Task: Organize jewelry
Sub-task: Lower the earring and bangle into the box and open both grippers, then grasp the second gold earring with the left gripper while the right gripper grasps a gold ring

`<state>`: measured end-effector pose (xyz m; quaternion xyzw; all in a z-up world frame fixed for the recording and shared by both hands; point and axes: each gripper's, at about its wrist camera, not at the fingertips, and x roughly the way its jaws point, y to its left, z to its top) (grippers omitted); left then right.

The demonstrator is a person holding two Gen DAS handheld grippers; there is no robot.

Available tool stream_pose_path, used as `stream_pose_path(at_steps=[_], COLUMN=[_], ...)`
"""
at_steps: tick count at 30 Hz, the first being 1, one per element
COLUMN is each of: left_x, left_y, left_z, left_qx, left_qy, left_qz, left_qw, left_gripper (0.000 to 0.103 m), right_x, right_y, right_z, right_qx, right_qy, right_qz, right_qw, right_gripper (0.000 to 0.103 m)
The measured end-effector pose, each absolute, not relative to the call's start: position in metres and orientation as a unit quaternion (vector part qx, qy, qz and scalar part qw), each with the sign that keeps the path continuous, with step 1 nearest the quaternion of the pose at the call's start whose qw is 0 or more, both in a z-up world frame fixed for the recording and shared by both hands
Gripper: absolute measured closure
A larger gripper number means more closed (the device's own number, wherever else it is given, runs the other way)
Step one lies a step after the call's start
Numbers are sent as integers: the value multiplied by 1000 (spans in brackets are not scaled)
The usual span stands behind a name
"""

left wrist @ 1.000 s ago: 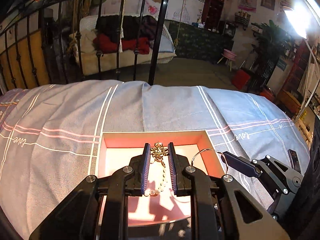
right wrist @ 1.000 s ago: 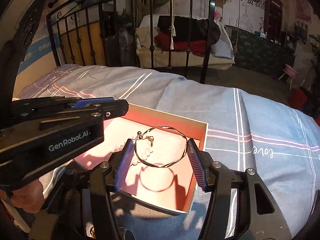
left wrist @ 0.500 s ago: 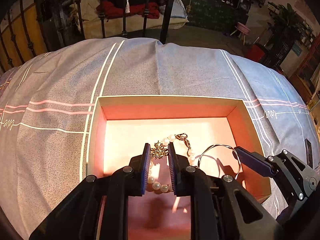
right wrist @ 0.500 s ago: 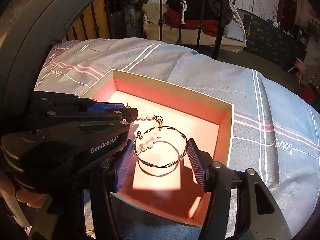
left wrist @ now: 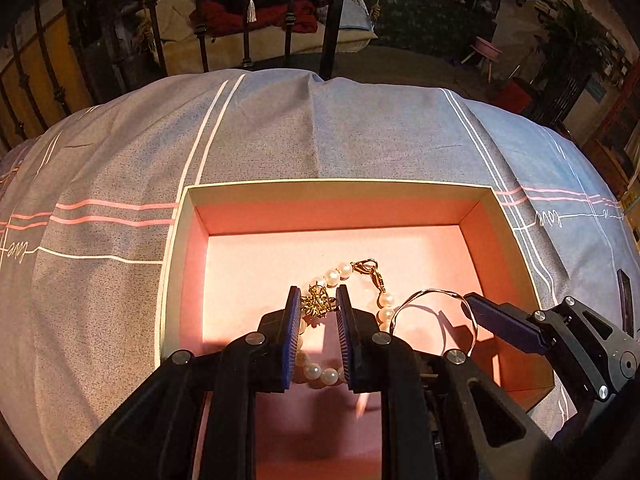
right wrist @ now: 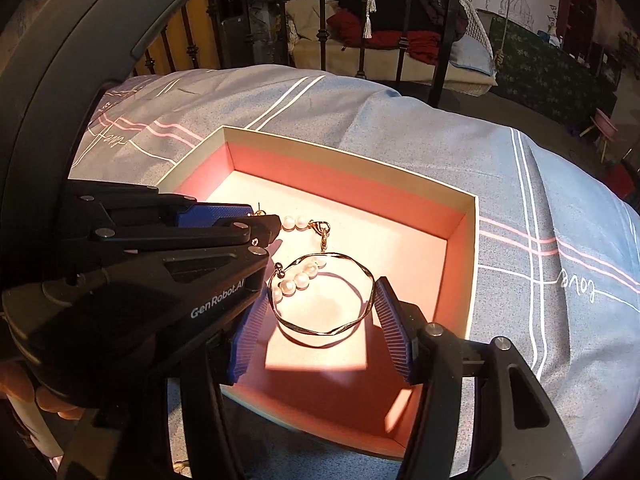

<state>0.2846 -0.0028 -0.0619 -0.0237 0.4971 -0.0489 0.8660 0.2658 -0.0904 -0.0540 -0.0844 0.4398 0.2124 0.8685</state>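
An open box (left wrist: 336, 185) with a cream rim and a pink inside lies on the bed cover. My left gripper (left wrist: 319, 308) is low inside it, shut on the gold charm of a pearl bracelet (left wrist: 333, 278). The bracelet's pearls trail onto the box floor, partly hidden by the fingers. Just to the right, my right gripper (right wrist: 320, 320) is shut on a thin twisted gold bangle (right wrist: 320, 334), held flat a little above the floor over its own shadow. In the right wrist view the left gripper (right wrist: 264, 220) reaches in from the left with the pearl bracelet (right wrist: 296, 222). The bangle (left wrist: 436, 293) also shows in the left wrist view.
The box (right wrist: 348, 153) sits on a grey-blue bed cover (left wrist: 280, 132) with white and pink stripes. A black iron bed rail (left wrist: 332, 20) stands beyond the bed's far edge, with a cluttered room behind. A person's hand (right wrist: 24, 392) holds the left gripper's handle.
Both grippers have tilted down and sunk into the box with their jewelry. The pearl bracelet, hanging free a second ago, now drapes on the box floor.
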Motion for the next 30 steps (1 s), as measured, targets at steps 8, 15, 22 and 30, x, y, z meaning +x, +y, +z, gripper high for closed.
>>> stream_pose_path(at_steps=[8, 15, 22, 30], left_x=[276, 243, 163, 87], left_y=[-1, 6, 17, 15], left_z=[-49, -28, -23, -65], left_qx=[-21, -27, -38, -26], left_qy=[482, 454, 426, 439], left_qz=[-43, -48, -74, -77], left_qw=[875, 889, 901, 895], left_gripper=[70, 54, 50, 49], right_x=[259, 231, 161, 86], right_y=[-94, -104, -151, -184], right_z=[-46, -26, -16, -62], right_qx=[-79, -74, -18, 13], right_qy=[432, 403, 374, 399], right_qz=[210, 208, 196, 180], right_qw=[874, 888, 906, 899], right_gripper=[46, 38, 38, 38])
